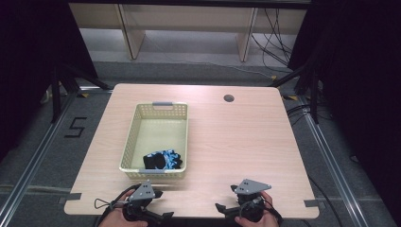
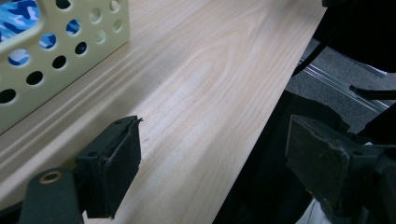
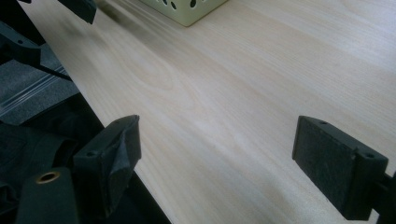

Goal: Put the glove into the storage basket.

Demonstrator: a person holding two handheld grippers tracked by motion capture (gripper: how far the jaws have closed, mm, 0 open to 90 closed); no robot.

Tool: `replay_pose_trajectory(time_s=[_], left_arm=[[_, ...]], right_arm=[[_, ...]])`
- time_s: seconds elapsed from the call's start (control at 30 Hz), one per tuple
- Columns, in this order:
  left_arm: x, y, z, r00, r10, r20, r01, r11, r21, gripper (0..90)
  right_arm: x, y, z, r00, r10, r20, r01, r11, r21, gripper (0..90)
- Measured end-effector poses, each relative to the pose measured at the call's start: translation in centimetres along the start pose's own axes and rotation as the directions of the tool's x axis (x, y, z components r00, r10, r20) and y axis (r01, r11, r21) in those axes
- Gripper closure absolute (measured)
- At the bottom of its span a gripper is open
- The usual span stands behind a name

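- Gloves (image 1: 163, 160), a black and blue-patterned bundle, lie inside the basket (image 1: 134, 129), in its near end, against the near wall.
- Basket, pale yellow with rows of round holes, stands on the left half of the desk (image 1: 236, 137), long side running away from the person, a grey handle at each end.
- Left gripper (image 1: 158, 204) sits at the near edge of the desk, just in front of the basket's near wall and apart from it; the gloves are just beyond it, on the other side of that wall.
- In the left gripper view, the basket wall (image 2: 56, 51) shows at upper left with blue fabric (image 2: 18, 16) visible through the holes; the left gripper (image 2: 212, 163) has its jaws spread wide, with bare wood and the desk edge between them, holding nothing.
- Right gripper (image 1: 226, 198) rests at the near edge too, to the right of the left one and well apart from the basket and the gloves.
- In the right gripper view, the right gripper (image 3: 217, 154) is released, jaws wide apart over bare wood, touching nothing; a corner of the basket (image 3: 189, 11) shows at the top, far off.
- Hands (image 1: 257, 217) of the person hold both grippers from the bottom of the high view.
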State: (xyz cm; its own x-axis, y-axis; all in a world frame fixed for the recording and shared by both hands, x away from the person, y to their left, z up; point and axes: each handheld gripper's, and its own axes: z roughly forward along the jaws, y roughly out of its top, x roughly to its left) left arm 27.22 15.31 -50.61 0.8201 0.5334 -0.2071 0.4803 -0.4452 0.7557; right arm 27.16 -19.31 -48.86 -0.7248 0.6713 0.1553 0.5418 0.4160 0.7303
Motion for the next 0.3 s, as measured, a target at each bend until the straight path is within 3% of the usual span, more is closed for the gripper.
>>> replay_pose_trajectory(time_s=[0.23,0.27,0.3], left_arm=[[0.13,-0.01,0.02,1.0,0.002,-0.004,-0.002,1.0,0.002,18.2],[0.12,-0.02,0.01,1.0,-0.003,-0.005,0.003,1.0,0.004,18.2],[-0.01,-0.05,0.07,0.9997,-0.024,-0.004,0.024,0.9997,-0.003,18.2]], right_arm=[[-0.23,-0.02,-0.05,0.9999,-0.003,0.014,0.003,1.0,-0.003,16.9],[-0.08,-0.05,-0.04,0.9998,0.015,0.014,-0.015,1.0,0.0,16.9],[-0.27,-0.04,0.03,0.9998,-0.008,0.019,0.008,1.0,-0.009,16.9]])
